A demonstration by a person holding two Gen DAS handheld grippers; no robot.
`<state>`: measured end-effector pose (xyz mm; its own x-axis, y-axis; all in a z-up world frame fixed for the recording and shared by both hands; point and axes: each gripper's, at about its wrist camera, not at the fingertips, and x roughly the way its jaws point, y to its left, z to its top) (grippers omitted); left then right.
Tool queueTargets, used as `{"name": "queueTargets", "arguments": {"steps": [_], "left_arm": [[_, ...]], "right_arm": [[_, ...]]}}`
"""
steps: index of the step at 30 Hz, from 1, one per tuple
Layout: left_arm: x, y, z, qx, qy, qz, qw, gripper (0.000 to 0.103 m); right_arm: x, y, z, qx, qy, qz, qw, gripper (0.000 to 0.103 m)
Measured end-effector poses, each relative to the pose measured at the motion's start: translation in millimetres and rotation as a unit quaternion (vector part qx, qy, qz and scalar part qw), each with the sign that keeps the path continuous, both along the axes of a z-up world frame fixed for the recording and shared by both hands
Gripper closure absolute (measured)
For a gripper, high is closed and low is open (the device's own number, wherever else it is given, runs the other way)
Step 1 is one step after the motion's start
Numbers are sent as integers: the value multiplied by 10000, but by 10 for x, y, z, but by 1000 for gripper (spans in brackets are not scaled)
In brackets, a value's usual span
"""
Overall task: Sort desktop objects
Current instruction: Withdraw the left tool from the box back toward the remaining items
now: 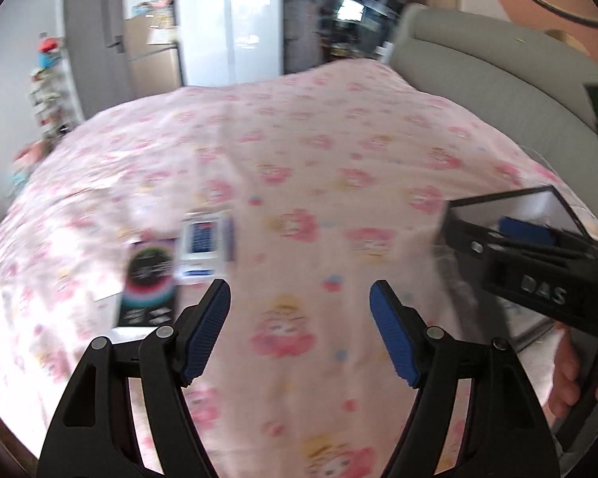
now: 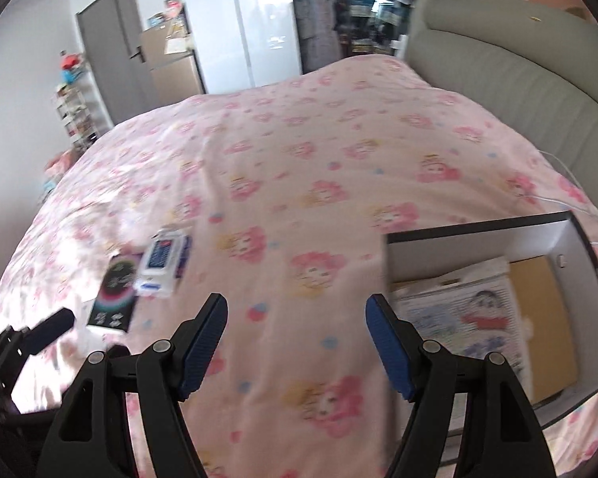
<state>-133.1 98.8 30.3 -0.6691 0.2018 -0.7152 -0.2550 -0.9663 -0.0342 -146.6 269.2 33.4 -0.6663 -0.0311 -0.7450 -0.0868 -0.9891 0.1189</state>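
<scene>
A white pack with a blue label (image 1: 203, 249) (image 2: 161, 267) lies on the pink flowered bedspread (image 1: 299, 159) (image 2: 299, 159), partly over a black box with a coloured ring (image 1: 149, 279) (image 2: 115, 292). My left gripper (image 1: 299, 302) is open and holds nothing, hovering just right of and nearer than these two. My right gripper (image 2: 295, 314) is also open and holds nothing, between them and an open dark-rimmed box (image 2: 478, 235) (image 1: 510, 199) at the right. That box holds a cartoon-printed packet (image 2: 466, 318) and a brown flat item (image 2: 542, 306).
A grey padded headboard (image 1: 478, 67) (image 2: 518, 71) runs along the right. White wardrobe, grey door and a shelf rack (image 2: 75, 115) stand beyond the bed. The other gripper's body (image 1: 538, 275) crosses the left wrist view at right, with a hand (image 1: 566, 378) below it.
</scene>
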Motion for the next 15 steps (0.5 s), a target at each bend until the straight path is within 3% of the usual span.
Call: {"name": "queueTargets", "arguments": {"steps": [4,15], "left_arm": [[186,-308,-16,48,114,234,9997,24],[687,-1137,-62,175,417,860,9953,23]], "right_arm": [[256,-357,-34,-31,207,150,9997,34],[688,-941,-238,42,313,181,9993,34]]}}
